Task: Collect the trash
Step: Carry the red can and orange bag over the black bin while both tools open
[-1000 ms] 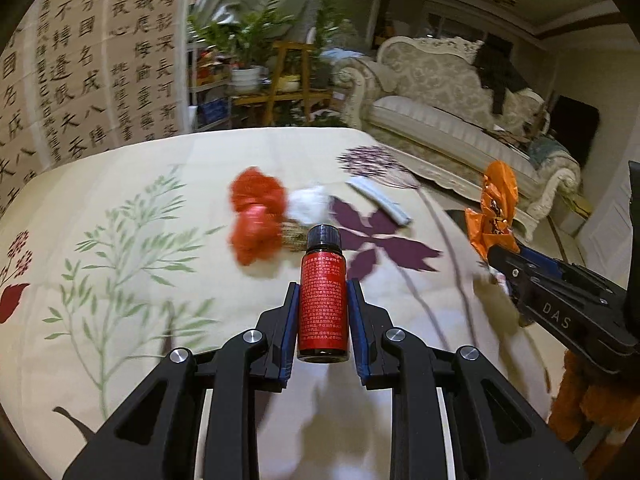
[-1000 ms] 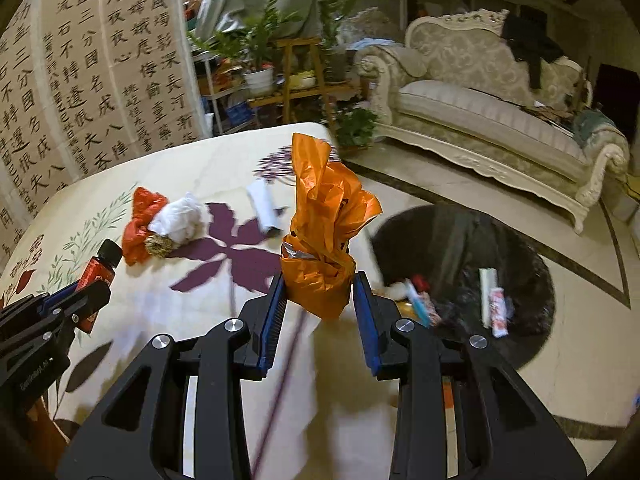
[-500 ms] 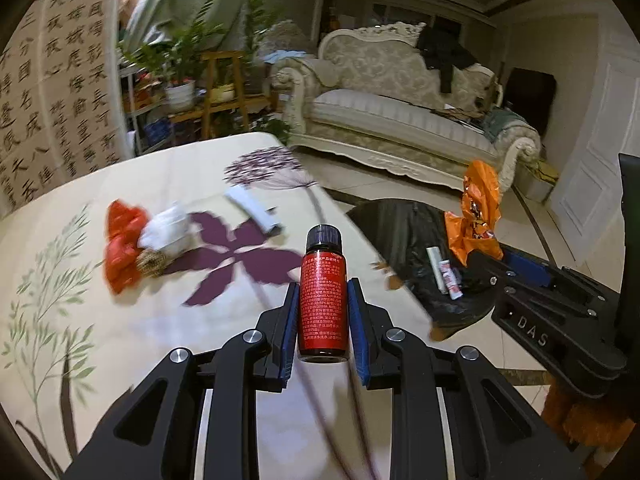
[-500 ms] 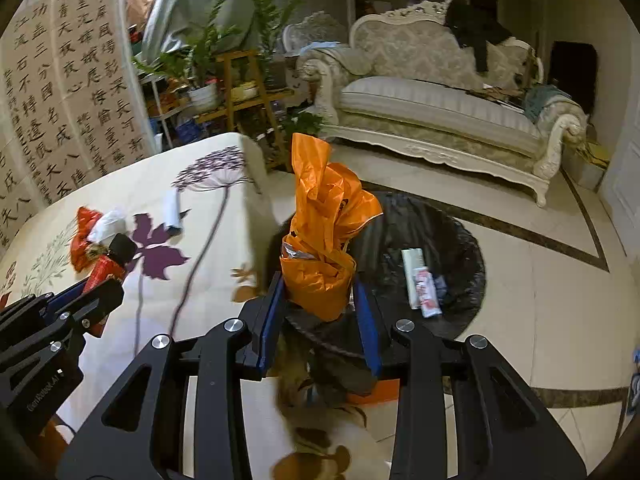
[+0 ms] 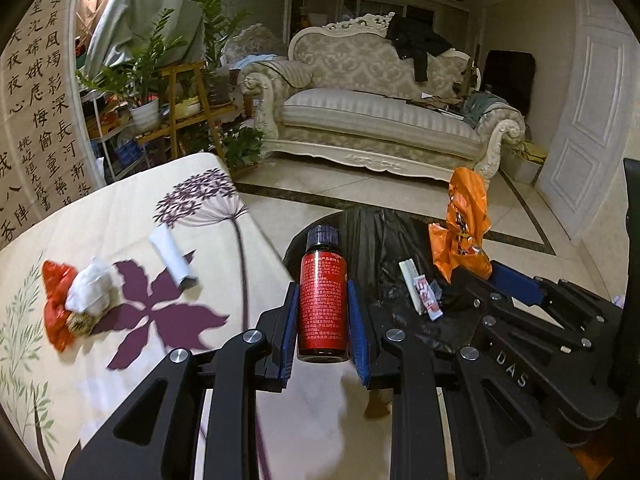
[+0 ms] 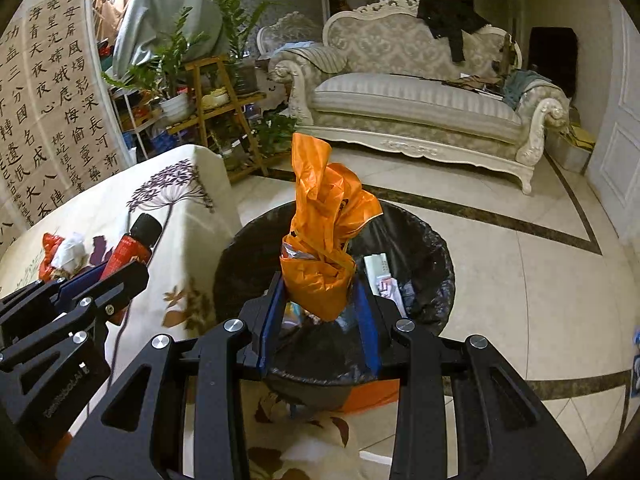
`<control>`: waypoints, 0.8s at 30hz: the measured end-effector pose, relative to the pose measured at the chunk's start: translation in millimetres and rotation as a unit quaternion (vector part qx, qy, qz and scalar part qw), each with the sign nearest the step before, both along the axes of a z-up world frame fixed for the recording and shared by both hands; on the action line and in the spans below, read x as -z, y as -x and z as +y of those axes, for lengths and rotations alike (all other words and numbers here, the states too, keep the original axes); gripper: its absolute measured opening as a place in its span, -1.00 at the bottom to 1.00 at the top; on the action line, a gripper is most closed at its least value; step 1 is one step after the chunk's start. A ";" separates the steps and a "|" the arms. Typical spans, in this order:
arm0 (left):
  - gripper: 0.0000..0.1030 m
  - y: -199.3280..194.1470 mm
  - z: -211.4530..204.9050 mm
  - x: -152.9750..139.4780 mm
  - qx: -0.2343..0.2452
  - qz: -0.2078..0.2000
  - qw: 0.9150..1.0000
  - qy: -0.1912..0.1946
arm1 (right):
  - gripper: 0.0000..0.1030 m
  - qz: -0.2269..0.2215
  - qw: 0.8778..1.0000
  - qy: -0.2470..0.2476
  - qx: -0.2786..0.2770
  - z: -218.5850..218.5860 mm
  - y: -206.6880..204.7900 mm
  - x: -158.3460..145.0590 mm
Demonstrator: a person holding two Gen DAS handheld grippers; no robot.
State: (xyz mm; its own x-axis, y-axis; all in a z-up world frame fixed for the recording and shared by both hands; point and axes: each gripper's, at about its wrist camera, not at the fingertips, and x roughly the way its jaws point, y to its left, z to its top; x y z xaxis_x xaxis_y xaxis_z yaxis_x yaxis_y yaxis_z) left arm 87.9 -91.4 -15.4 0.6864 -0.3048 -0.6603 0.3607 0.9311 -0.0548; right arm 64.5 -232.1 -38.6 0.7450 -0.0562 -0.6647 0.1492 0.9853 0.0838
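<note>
My left gripper [image 5: 322, 312] is shut on a small red bottle [image 5: 322, 300] with a black cap, held over the table's right edge. My right gripper [image 6: 318, 300] is shut on a crumpled orange plastic bag [image 6: 326, 236], held above a bin lined with a black bag [image 6: 428, 248]. The bin [image 5: 372, 240] stands on the floor beside the table and holds several wrappers [image 5: 420, 290]. The red bottle also shows at the left of the right wrist view [image 6: 130, 250], and the orange bag at the right of the left wrist view [image 5: 464, 224].
On the floral tablecloth [image 5: 120, 216] lie a red wrapper [image 5: 56, 304], a white paper wad [image 5: 90, 290] and a white tube [image 5: 172, 254]. A cream sofa [image 5: 380, 120] and a plant shelf [image 5: 176, 100] stand beyond on the tiled floor [image 6: 520, 264].
Both grippers have swung right, from over the table to its right edge and the bin. The orange bag now hangs over the bin. Both grips are unchanged.
</note>
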 end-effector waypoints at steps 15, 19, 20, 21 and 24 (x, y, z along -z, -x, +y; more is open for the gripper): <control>-0.52 -33.2 -41.6 11.1 0.004 -0.006 1.000 -0.023 | -0.35 0.011 1.000 -0.013 0.020 -24.9 -28.9 16.9; -0.33 -39.3 -45.1 16.2 -0.002 -0.002 0.999 -0.032 | -0.31 0.013 1.000 -0.016 0.022 -28.9 -32.7 20.1; -0.04 -39.7 -45.1 16.5 -0.005 -0.001 0.999 -0.032 | -0.26 0.015 0.999 -0.016 0.026 -29.9 -32.6 21.3; 0.07 -40.0 -43.7 17.0 -0.011 0.000 0.999 -0.030 | -0.13 0.014 0.999 -0.015 0.030 -30.7 -31.7 21.7; 0.17 -40.8 -40.1 16.3 -0.018 -0.002 0.999 -0.028 | -0.05 0.011 0.999 -0.013 0.036 -34.1 -28.5 22.1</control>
